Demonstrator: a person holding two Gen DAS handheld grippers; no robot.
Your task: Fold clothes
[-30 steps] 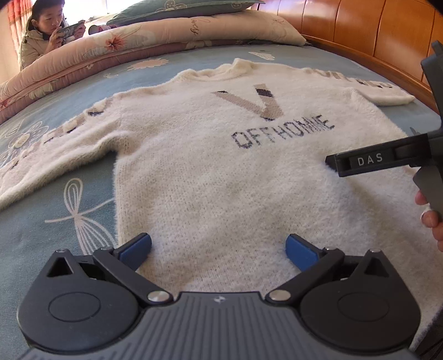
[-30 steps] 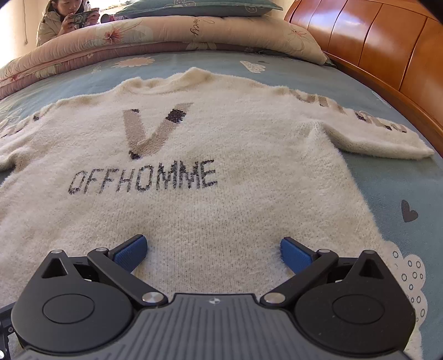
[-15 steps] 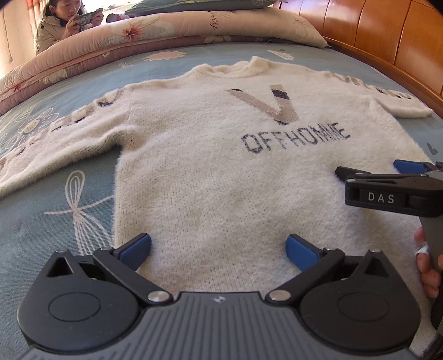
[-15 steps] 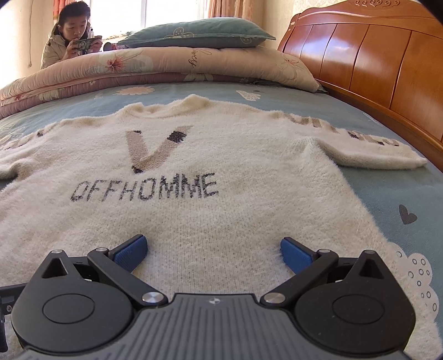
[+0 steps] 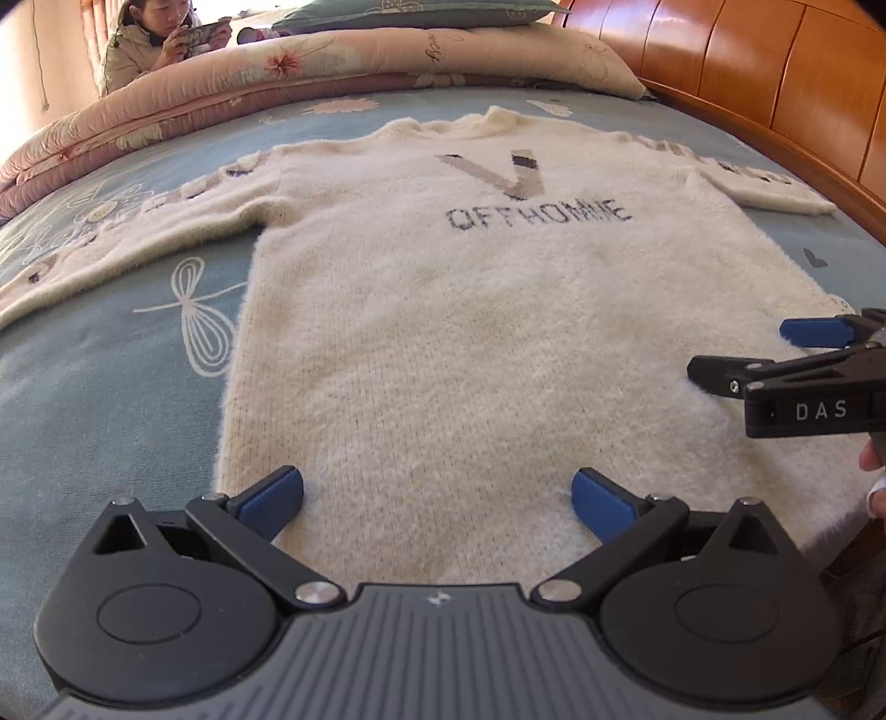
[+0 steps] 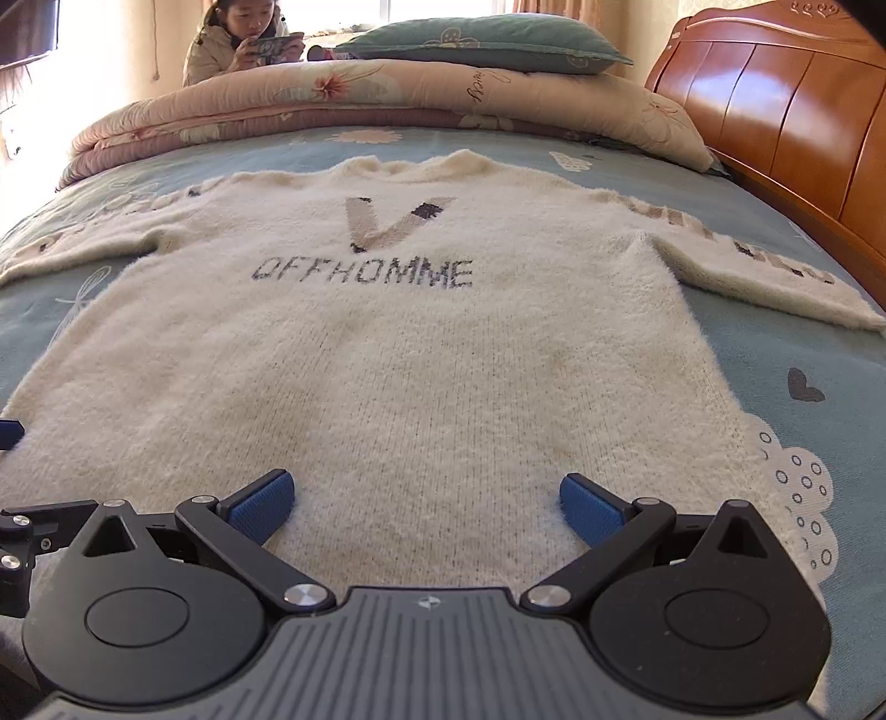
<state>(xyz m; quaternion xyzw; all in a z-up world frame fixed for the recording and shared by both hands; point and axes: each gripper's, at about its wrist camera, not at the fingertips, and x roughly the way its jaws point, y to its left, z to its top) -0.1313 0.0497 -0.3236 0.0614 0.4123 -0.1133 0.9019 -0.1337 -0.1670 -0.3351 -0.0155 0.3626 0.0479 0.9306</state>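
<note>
Sweater (image 6: pixel 421 354) reads "V", "OFFHOMME"; right gripper (image 5: pixel 742 360) marked "DAS".

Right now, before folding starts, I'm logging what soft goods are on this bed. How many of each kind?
Sweater: 1
Folded quilt: 1
Pillow: 1
Bedsheet: 1
Total: 4

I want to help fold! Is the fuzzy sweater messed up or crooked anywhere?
Nothing stands out. The sweater lies flat and face-up on the bed sheet, both sleeves spread out to the sides, no bunching or tears visible. Both the left gripper and the right gripper are open above its hem.
</note>
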